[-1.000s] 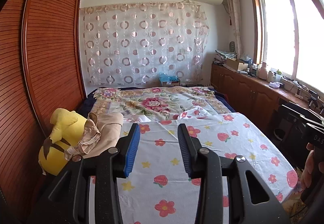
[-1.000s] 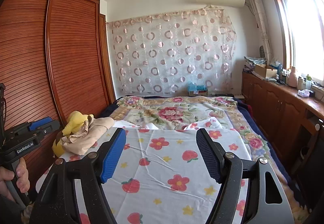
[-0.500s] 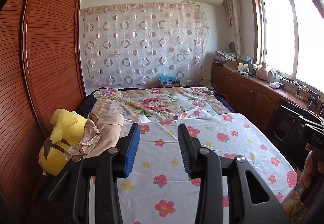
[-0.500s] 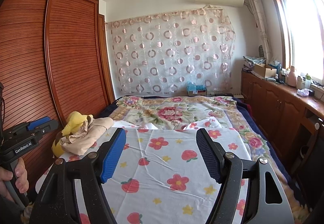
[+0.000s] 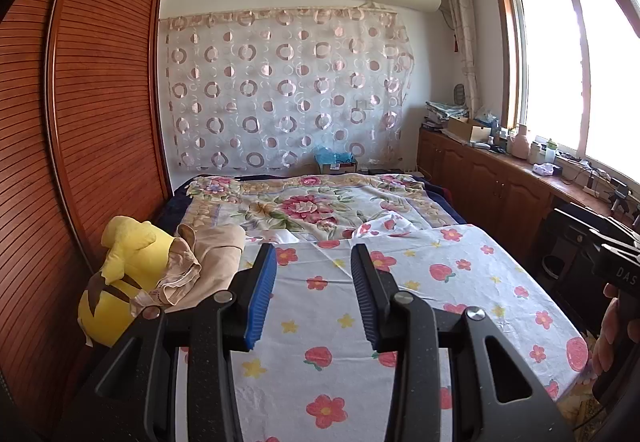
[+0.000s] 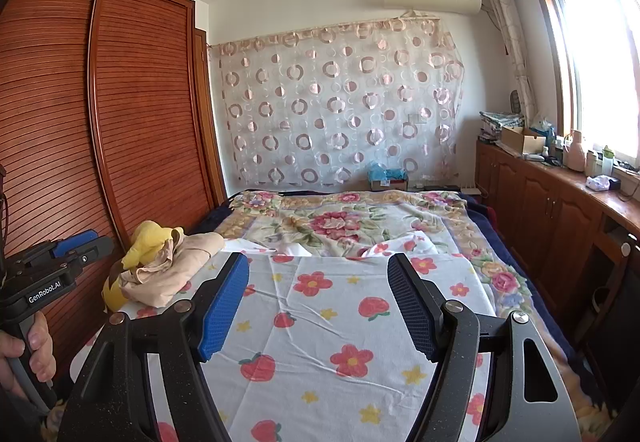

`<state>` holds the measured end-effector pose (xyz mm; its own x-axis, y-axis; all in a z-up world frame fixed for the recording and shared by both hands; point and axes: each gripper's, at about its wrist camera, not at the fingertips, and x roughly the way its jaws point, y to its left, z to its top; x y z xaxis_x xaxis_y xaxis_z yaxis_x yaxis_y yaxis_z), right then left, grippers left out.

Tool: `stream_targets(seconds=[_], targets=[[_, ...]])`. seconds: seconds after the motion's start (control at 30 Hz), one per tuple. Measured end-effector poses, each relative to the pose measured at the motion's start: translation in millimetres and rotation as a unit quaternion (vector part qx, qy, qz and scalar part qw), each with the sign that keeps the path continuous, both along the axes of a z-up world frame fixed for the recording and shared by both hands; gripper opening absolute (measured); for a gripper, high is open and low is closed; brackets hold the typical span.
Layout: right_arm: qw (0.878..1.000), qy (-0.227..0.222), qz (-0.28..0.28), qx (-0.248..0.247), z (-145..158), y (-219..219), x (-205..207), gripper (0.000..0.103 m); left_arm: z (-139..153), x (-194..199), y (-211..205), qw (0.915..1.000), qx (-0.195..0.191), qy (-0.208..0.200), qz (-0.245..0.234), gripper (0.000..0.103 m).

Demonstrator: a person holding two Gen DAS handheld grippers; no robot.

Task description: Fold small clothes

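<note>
A pile of beige small clothes (image 5: 200, 266) lies at the bed's left edge, draped partly over a yellow plush toy (image 5: 124, 282); the pile also shows in the right wrist view (image 6: 172, 270). My left gripper (image 5: 314, 254) is open and empty, held above the flower-print sheet (image 5: 440, 282), to the right of the pile. My right gripper (image 6: 318, 262) is open wider and empty, above the same sheet (image 6: 320, 322). The left gripper's body also shows at the left edge of the right wrist view (image 6: 44, 274).
A slatted wooden wardrobe (image 5: 80, 142) runs along the bed's left side. A floral blanket (image 5: 312, 202) covers the far half of the bed. Wooden cabinets (image 6: 560, 210) with clutter on top line the right wall under the window.
</note>
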<state>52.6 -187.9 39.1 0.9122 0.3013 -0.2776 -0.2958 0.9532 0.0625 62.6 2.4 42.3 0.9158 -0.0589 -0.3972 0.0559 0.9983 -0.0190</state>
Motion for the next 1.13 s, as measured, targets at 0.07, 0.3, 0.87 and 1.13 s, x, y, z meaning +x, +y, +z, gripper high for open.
stream_targets(seconds=[0.07, 0.3, 0.87, 1.13], targets=[[1.000, -0.001, 0.000, 0.000, 0.1, 0.0, -0.1, 0.074, -0.4, 0.1, -0.3, 1.0000, 0.000, 0.000, 0.000, 0.039], [1.000, -0.001, -0.001, 0.001, 1.3, -1.2, 0.3, 0.074, -1.7, -0.1, -0.3, 1.0000, 0.001, 0.000, 0.000, 0.040], [1.000, -0.003, -0.001, 0.000, 1.0, -3.0, -0.1, 0.074, -4.5, -0.7, 0.2, 1.0000, 0.000, -0.002, 0.000, 0.040], [1.000, -0.002, 0.000, 0.001, 1.2, -3.6, 0.7, 0.074, -5.6, -1.3, 0.7, 1.0000, 0.001, -0.002, 0.000, 0.040]])
